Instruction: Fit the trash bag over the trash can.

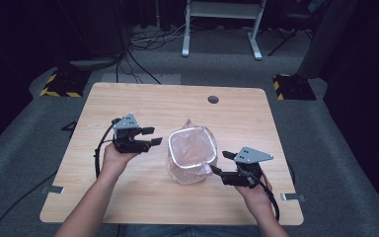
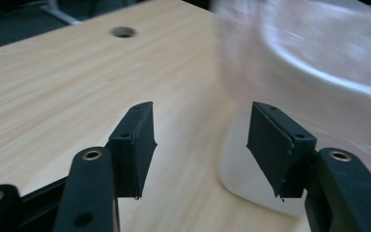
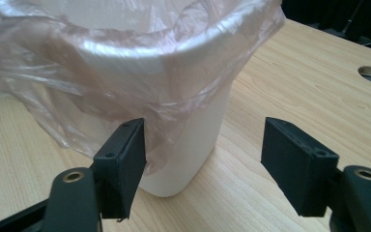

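A small white bin (image 1: pixel 192 154) lined with a thin pinkish plastic bag (image 1: pixel 180 170) stands upright near the middle of the wooden table (image 1: pixel 143 103). The bag is folded over the rim and hangs loose down the sides. My left gripper (image 1: pixel 155 136) is just left of the bin, open and pointing at it, with nothing between its jaws. In the left gripper view, the left gripper (image 2: pixel 200 125) has the blurred bin (image 2: pixel 319 63) ahead to the right. My right gripper (image 1: pixel 219 162) is open at the bin's front right. In the right gripper view, the right gripper (image 3: pixel 203 140) faces the bin wall (image 3: pixel 188 145) and the bag (image 3: pixel 101 72), apart from both.
A round cable hole (image 1: pixel 213 99) sits in the tabletop at the back. Beyond the table on the grey floor are cables (image 1: pixel 148 39), a white desk frame (image 1: pixel 222 19), and two black-and-yellow blocks (image 1: pixel 61 84).
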Available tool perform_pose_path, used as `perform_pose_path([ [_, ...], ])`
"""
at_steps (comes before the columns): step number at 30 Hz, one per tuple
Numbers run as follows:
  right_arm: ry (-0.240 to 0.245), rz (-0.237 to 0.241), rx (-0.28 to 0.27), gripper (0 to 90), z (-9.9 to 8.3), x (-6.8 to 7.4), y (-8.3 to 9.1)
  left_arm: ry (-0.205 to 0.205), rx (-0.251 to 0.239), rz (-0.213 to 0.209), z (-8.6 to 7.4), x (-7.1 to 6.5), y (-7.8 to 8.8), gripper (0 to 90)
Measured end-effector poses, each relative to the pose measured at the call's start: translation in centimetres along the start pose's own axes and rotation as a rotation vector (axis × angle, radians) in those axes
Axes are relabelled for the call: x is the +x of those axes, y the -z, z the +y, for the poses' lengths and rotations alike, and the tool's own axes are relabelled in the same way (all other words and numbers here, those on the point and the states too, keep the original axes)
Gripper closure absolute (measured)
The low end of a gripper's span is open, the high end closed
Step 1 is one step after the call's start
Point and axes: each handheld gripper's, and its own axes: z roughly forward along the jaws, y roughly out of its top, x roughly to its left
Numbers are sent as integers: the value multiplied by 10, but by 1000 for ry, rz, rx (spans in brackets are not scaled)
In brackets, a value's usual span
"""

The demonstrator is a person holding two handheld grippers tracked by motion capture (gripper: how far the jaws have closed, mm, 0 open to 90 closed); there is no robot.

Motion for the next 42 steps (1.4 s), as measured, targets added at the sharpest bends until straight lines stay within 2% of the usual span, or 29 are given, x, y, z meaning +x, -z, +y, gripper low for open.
perform_pose_path([
  [1, -3, -2, 1, 330, 0, 0, -1, 12, -3, 27, 3, 7, -3, 435],
  [4, -6, 4, 3, 331, -1, 1, -4, 26, 10, 48, 10, 16, -15, 441],
  [7, -13, 13, 10, 330, -3, 1, -8, -11, 36, 36, 18, 18, -33, 445],
  [11, -27, 18, 11, 328, -4, -2, -10, -52, 83, -44, 20, 14, -56, 470],
  [14, -33, 11, 12, 328, -4, -5, -11, -80, 129, -153, 14, 6, -67, 504],
  [15, -35, 12, 13, 328, -4, -6, -11, -105, 146, -169, 11, 2, -68, 529],
  [16, -36, 11, 15, 326, -4, -8, -11, -134, 155, -163, 8, -2, -68, 589],
  [20, -42, -14, 18, 331, -4, -14, -11, -137, 165, -228, -4, -7, -58, 601],
  [25, -58, -44, 29, 342, -4, -24, -18, -151, 164, -249, -19, -26, -37, 595],
  [28, -79, -45, 32, 336, -2, -29, -21, -161, 161, -247, -28, -36, -24, 536],
  [31, -99, -58, 13, 337, -2, -35, -11, -142, 126, -273, -33, -41, -9, 524],
  [33, -117, -61, -13, 344, -4, -39, 2, -153, 87, -257, -33, -43, 1, 489],
  [36, -157, -20, -62, 357, -3, -37, 25, -153, 39, -222, -30, -40, 14, 461],
  [38, -152, 23, -85, 360, 0, -30, 37, -131, 13, -228, -26, -38, 19, 448],
  [40, -146, 81, -101, 361, 5, -20, 43, -130, 11, -238, -23, -37, 19, 443],
  [42, -126, 149, -101, 361, 9, -9, 44, -130, 34, -237, -22, -36, 15, 427],
])
